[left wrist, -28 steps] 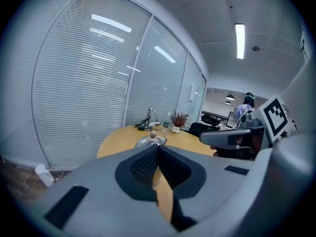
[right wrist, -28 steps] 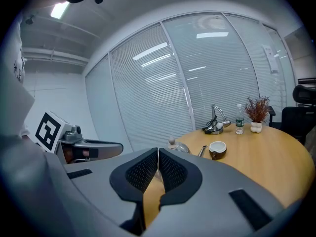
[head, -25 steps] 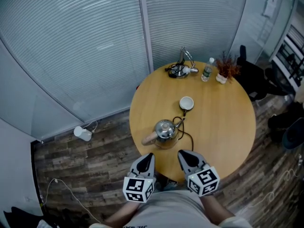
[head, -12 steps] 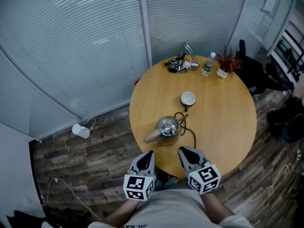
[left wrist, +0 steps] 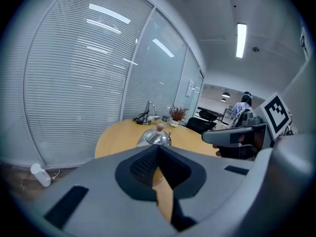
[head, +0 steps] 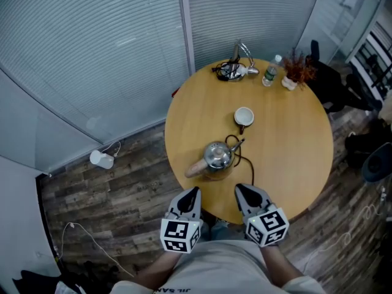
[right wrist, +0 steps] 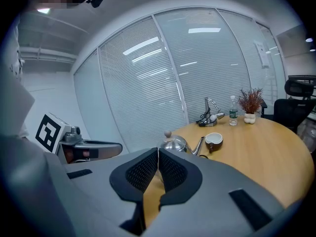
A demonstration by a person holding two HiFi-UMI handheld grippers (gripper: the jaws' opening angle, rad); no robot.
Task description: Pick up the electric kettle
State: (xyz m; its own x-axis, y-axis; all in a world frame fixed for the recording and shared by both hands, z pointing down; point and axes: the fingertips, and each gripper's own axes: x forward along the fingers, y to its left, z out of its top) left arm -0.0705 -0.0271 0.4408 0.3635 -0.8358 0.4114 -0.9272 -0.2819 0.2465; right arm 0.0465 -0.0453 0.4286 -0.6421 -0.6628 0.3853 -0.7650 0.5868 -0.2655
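Note:
The steel electric kettle (head: 217,156) stands on the round wooden table (head: 294,164), near its front edge. Its wooden handle (head: 195,169) points left and its spout right, with a black cord (head: 245,164) looping beside it. My left gripper (head: 191,195) and right gripper (head: 244,192) hover side by side at the table's near edge, just short of the kettle, both shut on nothing. In the left gripper view the kettle (left wrist: 154,138) rises just past the shut left gripper (left wrist: 158,149). In the right gripper view the kettle (right wrist: 175,143) stands beyond the shut right gripper (right wrist: 158,154).
A white cup (head: 244,116) sits behind the kettle. At the table's far edge are a tangle of black cable with a metal stand (head: 233,69), a water bottle (head: 269,72) and a small dried plant (head: 297,72). Glass walls with blinds stand behind; a black chair (head: 337,97) is at the right.
The head view has shifted a little, so the table sits slightly higher in the picture. Both grippers stay shut by the near edge. The kettle has not moved on the table.

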